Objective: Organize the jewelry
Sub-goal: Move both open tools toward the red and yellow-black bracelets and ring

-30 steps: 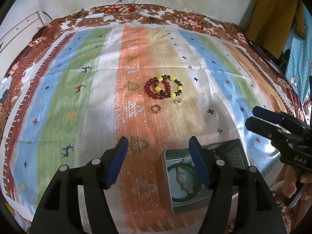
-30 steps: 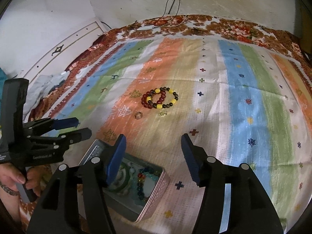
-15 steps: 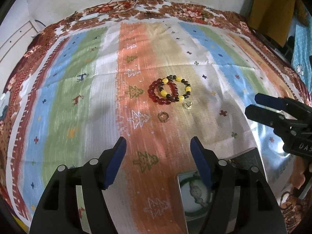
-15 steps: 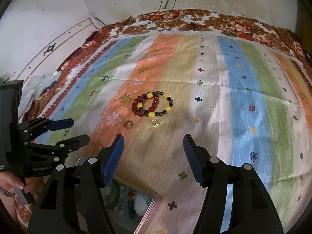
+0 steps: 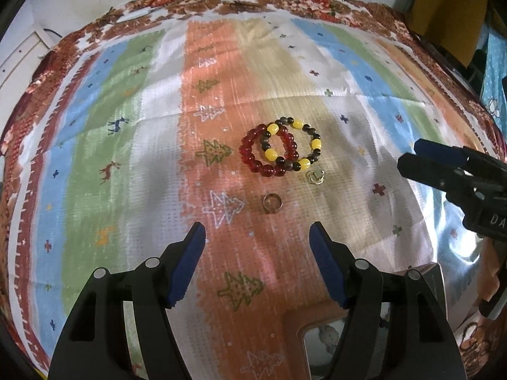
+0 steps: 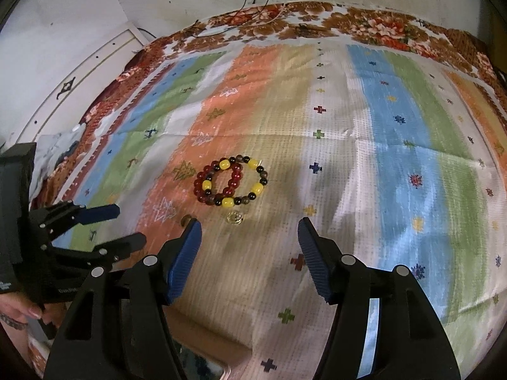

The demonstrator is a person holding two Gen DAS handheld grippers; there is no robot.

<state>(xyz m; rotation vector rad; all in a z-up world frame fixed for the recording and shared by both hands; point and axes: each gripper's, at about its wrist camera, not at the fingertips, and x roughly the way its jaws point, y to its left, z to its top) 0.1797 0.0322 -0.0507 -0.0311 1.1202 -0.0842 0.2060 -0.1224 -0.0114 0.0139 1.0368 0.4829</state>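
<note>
A red bead bracelet (image 5: 253, 155) (image 6: 207, 180) and a black-and-yellow bead bracelet (image 5: 309, 145) (image 6: 253, 186) overlap on the striped cloth. A plain ring (image 5: 272, 202) lies just ahead of my open, empty left gripper (image 5: 256, 247). In the right wrist view that ring (image 6: 184, 220) peeks past the left fingertip. A small gold ring (image 5: 315, 176) (image 6: 235, 218) lies beside the bracelets, ahead of my open, empty right gripper (image 6: 250, 237). The metal jewelry tin (image 5: 320, 342) is at the bottom edge, mostly hidden.
The striped cloth (image 5: 95, 158) covers a bed with a floral border. The right gripper (image 5: 443, 164) shows at the right of the left wrist view; the left gripper (image 6: 95, 224) shows at the left of the right wrist view. A white wall and cables are behind.
Both grippers moved forward from the tin toward the bracelets and rings. The tin has slid to the bottom edge of both views. Both grippers stayed open.
</note>
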